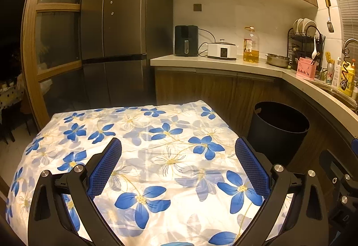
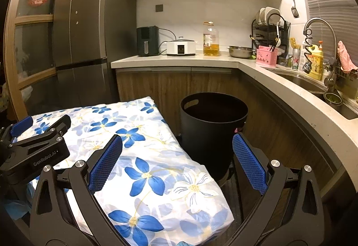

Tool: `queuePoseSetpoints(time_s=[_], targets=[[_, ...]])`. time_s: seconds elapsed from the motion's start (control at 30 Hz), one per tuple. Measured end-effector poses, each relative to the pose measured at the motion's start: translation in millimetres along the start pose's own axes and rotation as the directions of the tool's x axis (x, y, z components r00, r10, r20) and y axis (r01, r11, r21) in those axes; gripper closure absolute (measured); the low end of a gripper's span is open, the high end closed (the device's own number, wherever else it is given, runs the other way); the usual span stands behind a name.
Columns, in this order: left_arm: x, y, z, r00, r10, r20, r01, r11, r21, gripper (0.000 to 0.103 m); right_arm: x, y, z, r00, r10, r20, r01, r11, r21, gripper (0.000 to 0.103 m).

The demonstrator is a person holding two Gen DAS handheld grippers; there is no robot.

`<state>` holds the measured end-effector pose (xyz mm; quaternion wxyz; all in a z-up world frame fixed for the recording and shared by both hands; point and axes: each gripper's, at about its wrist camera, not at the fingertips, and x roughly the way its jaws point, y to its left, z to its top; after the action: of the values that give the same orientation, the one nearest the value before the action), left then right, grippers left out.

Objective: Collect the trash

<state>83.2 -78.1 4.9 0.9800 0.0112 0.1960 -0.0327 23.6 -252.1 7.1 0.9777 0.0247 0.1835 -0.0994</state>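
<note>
Judging by the bare flowered cloth on the desk (image 1: 156,134), with no trash in sight, the collecting looks finished or unstarted, both the left gripper (image 1: 178,165) and right gripper (image 2: 176,163) spread apart and empty, the black bin (image 2: 212,125) standing mid-frame beside it.

A home kitchen. A tall fridge (image 1: 116,29) stands beside the counter (image 2: 179,60). A sink (image 2: 313,87) and dish rack (image 2: 269,29) sit alongside.

A floral cloth (image 1: 156,145) covers the table. On the counter (image 2: 179,61) stand an air fryer (image 2: 147,41), an oil bottle (image 2: 211,41) and a dish rack (image 2: 269,29).
</note>
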Motion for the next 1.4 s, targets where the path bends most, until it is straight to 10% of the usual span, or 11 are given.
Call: queuePoseSetpoints(time_s=[1.4], targets=[[-5.0, -4.8, 1.1, 1.000, -0.004, 0.008, 0.004, 1.000, 0.020, 0.006, -2.0, 4.5, 5.0, 1.000, 0.008, 0.004, -0.008, 1.000, 0.007, 0.005]])
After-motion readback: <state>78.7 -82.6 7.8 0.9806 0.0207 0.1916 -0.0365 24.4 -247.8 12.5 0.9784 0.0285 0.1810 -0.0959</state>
